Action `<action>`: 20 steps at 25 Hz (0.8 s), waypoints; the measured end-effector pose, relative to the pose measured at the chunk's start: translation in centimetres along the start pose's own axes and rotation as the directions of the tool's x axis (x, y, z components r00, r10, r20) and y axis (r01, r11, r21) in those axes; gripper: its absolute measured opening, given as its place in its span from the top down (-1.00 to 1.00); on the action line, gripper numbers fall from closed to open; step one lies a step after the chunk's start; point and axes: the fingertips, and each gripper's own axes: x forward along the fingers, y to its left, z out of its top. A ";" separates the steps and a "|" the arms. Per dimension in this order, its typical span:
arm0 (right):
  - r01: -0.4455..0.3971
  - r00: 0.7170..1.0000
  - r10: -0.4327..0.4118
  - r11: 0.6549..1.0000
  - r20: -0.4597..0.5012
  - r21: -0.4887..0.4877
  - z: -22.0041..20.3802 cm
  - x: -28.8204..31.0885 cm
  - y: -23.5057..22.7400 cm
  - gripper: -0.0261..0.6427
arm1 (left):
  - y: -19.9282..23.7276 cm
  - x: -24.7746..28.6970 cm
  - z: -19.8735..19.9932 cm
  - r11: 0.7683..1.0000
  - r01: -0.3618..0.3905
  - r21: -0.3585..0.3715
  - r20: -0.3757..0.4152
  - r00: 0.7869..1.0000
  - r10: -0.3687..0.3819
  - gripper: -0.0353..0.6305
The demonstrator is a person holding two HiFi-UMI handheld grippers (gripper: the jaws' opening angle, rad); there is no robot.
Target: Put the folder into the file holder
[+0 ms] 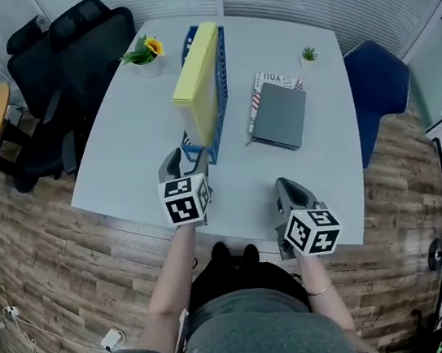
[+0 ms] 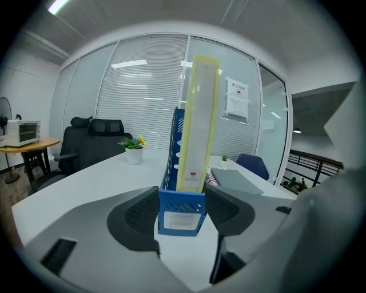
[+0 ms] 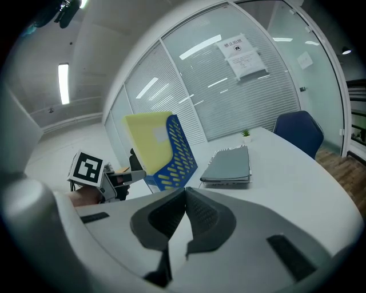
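Observation:
A yellow folder [image 1: 198,80] stands upright inside the blue perforated file holder [image 1: 223,72] on the white table [image 1: 130,144]. My left gripper [image 1: 186,162] is open at the holder's near end. In the left gripper view the holder's front panel [image 2: 180,214] shows in the gap between the two pads without being pressed, and the folder [image 2: 199,126] rises behind it. My right gripper [image 1: 290,196] hangs near the table's front edge, shut with nothing between its jaws [image 3: 185,197]. The right gripper view shows the folder [image 3: 150,143], the holder [image 3: 180,153] and the left gripper [image 3: 130,171].
A grey folder on a striped book [image 1: 279,113] lies right of the holder. A potted yellow flower [image 1: 145,54] and a small green plant [image 1: 309,55] stand at the table's far side. Black office chairs [image 1: 72,62] are at the left, a blue chair [image 1: 376,83] at the right.

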 end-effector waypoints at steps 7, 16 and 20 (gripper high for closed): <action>-0.032 0.999 0.032 0.999 -0.003 -0.025 0.1 0.0 1.2 0.90 | 0.4 -2.2 -2.8 1.000 0.005 -0.014 -0.045 0.999 -0.006 0.28; -0.060 0.998 0.059 0.997 -0.017 -0.048 -0.4 -0.2 2.0 0.90 | 0.2 -4.7 -5.4 0.998 0.025 -0.065 -0.074 0.997 -0.030 0.65; -0.071 0.997 0.070 0.996 -0.023 -0.058 -0.6 -0.4 2.3 0.90 | 0.0 -5.8 -5.8 0.997 0.032 -0.074 -0.072 0.997 -0.037 0.73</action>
